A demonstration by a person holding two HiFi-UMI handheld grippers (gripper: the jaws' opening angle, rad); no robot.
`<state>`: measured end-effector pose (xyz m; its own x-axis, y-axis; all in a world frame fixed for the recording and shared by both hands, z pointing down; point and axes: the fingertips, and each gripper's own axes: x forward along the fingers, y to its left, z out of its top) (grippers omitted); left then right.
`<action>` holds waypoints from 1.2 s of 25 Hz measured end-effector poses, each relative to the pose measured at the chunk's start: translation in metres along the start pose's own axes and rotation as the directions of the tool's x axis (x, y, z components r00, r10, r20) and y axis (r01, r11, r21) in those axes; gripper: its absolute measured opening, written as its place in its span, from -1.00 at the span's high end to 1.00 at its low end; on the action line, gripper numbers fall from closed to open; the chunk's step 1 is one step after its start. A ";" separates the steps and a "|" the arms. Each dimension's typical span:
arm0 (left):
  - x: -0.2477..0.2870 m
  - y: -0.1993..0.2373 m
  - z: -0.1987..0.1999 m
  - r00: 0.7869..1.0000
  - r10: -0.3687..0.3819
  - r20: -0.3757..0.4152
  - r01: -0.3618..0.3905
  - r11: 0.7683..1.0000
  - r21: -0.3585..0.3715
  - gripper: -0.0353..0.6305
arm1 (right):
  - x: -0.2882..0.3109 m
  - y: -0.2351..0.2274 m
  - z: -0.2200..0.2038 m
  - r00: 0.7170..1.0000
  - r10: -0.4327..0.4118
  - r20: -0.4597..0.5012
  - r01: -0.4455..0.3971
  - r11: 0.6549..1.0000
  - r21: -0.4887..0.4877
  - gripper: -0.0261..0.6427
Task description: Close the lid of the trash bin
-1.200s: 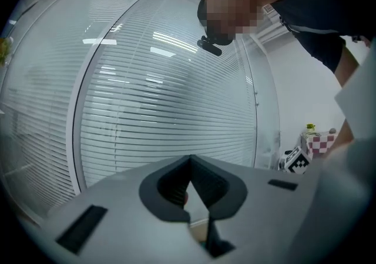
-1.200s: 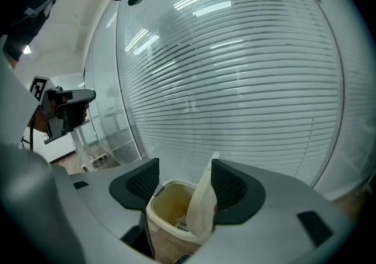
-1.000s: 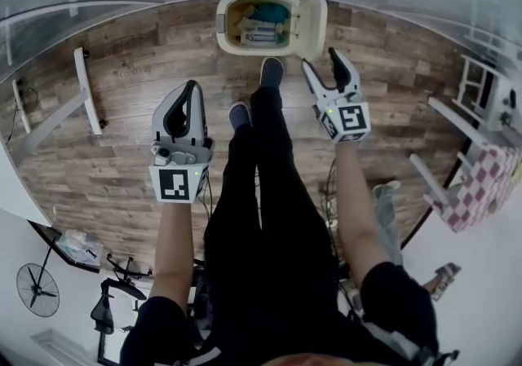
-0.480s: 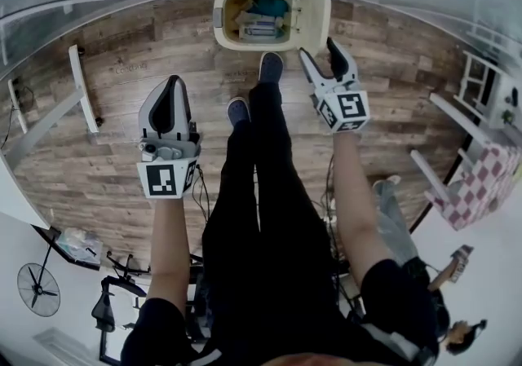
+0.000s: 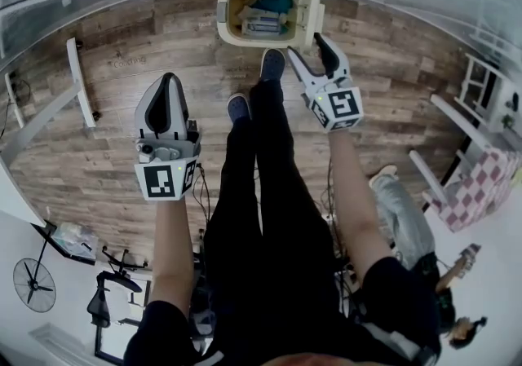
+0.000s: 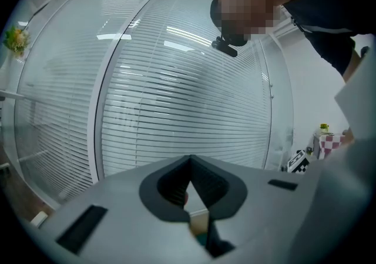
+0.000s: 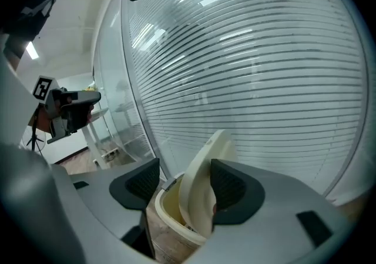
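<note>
The cream trash bin [image 5: 224, 18] stands on the wood floor at the top of the head view, with rubbish showing inside. Its lid [image 5: 312, 6] stands nearly upright along the bin's right side. My right gripper [image 5: 306, 45] is open just below the lid. In the right gripper view the lid [image 7: 202, 180] rises between the two jaws above the bin [image 7: 167, 227], close against the right-hand pad. My left gripper [image 5: 167, 103] is shut and empty, off to the bin's lower left. In the left gripper view the left gripper [image 6: 189, 166] points at window blinds.
The person's dark legs and shoes [image 5: 271, 67] reach almost to the bin. A white frame [image 5: 77, 83] lies on the floor at left and a fan [image 5: 34, 284] at lower left. A checkered cloth [image 5: 481, 185] and white furniture are at right. A glass wall with blinds [image 7: 264, 80] backs the bin.
The lid has swung from lying open to the right up to nearly upright. My right gripper moved left toward the bin with it. The left gripper drifted slightly left.
</note>
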<state>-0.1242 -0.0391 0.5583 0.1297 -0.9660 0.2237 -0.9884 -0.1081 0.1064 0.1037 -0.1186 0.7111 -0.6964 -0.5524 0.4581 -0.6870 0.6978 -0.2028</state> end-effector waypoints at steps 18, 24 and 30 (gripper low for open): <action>-0.019 0.034 -0.014 0.995 0.095 -0.011 -0.095 0.995 -0.032 0.88 | 0.055 0.043 -0.011 0.995 0.011 -0.103 -0.026 0.988 -0.149 0.44; -0.025 0.040 -0.025 0.994 0.110 -0.028 -0.111 0.993 -0.042 0.88 | 0.076 0.054 -0.020 0.993 0.022 -0.118 -0.042 0.985 -0.170 0.45; -0.028 0.048 -0.032 0.992 0.123 -0.040 -0.125 0.991 -0.052 0.88 | 0.102 0.073 -0.039 0.985 0.046 -0.169 -0.081 0.975 -0.207 0.47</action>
<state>-0.1732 -0.0097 0.5877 0.0101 -0.9618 0.2734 -0.9915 0.0258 0.1274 -0.0094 -0.1065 0.7764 -0.6819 -0.4350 0.5881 -0.5704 0.8195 -0.0551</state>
